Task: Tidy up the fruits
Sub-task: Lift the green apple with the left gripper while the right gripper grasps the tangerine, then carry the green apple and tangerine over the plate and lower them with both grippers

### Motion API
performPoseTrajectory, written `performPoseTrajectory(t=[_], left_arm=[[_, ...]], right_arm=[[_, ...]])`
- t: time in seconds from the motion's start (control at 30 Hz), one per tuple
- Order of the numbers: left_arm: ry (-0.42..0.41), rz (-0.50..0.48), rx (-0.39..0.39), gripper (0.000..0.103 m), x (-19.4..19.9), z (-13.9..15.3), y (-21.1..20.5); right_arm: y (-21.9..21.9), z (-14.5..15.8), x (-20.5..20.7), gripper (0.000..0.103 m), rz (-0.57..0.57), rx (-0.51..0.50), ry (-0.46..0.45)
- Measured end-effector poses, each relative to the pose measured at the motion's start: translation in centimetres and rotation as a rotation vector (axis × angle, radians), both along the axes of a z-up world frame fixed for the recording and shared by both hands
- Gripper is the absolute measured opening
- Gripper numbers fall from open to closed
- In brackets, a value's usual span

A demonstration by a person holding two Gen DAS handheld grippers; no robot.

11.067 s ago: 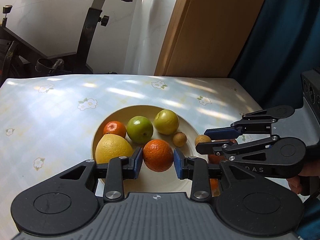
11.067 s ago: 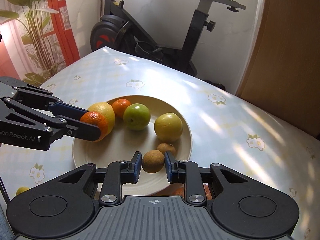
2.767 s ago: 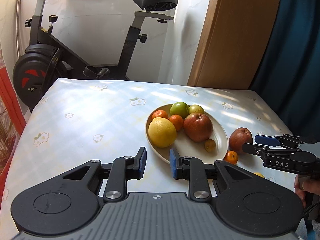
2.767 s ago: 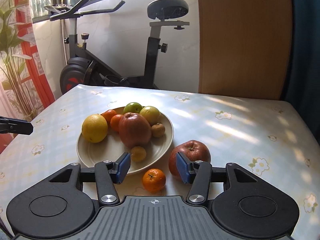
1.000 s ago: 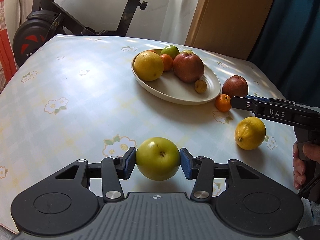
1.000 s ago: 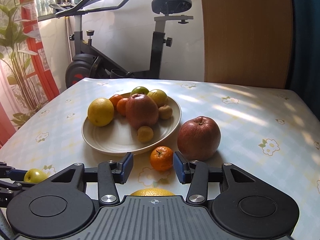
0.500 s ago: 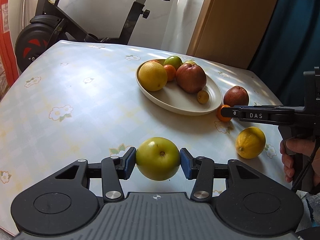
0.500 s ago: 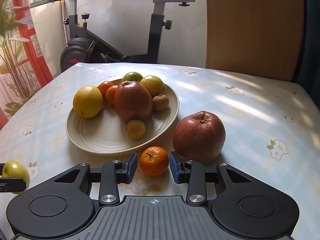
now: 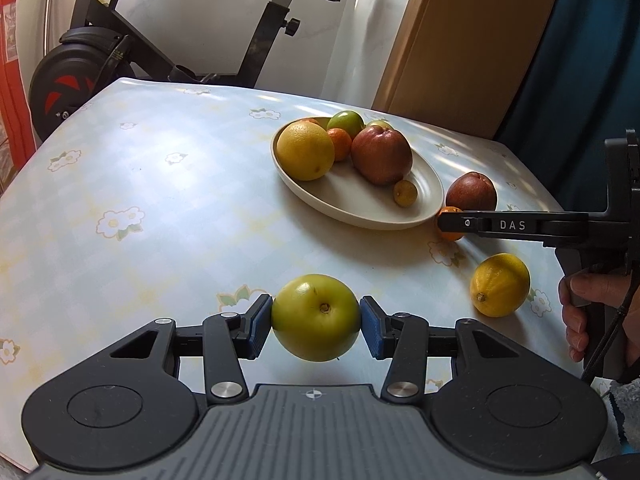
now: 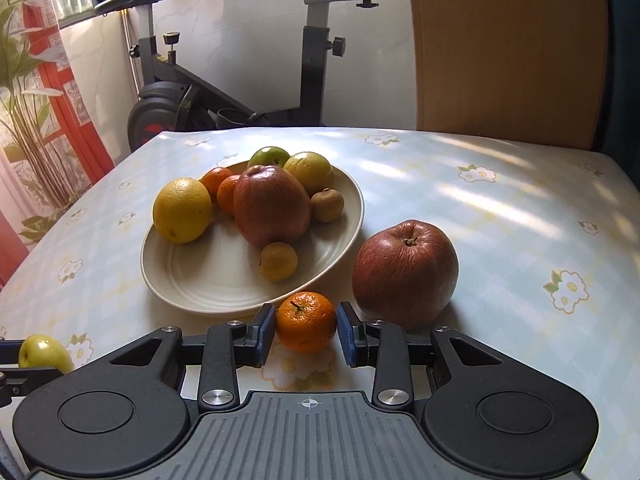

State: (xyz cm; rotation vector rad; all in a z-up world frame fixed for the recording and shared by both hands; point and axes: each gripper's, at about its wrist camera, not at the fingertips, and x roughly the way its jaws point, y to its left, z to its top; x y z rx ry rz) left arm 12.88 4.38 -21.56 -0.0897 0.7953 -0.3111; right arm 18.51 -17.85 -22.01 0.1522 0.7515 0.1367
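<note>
Your left gripper (image 9: 316,320) is clamped on a green apple (image 9: 316,317), lifted off the table (image 9: 160,200). Your right gripper (image 10: 306,332) has its pads just beside a mandarin (image 10: 306,322) on the cloth in front of the plate (image 10: 192,280); whether they are pressing it yet, you cannot tell. The plate already carries eight fruits. By my read, left to place: green apple, mandarin, red apple (image 10: 405,272), lemon (image 9: 500,285).
</note>
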Motion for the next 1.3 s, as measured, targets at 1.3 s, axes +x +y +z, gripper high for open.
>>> performPoseTrajectory(t=[1.3], left_arm=[[-0.153, -0.063, 0.027, 0.05, 13.3, 6.1, -2.8]], right_arm=[[-0.4, 5.9, 4.1, 0.03, 0.169, -0.097, -0.076]])
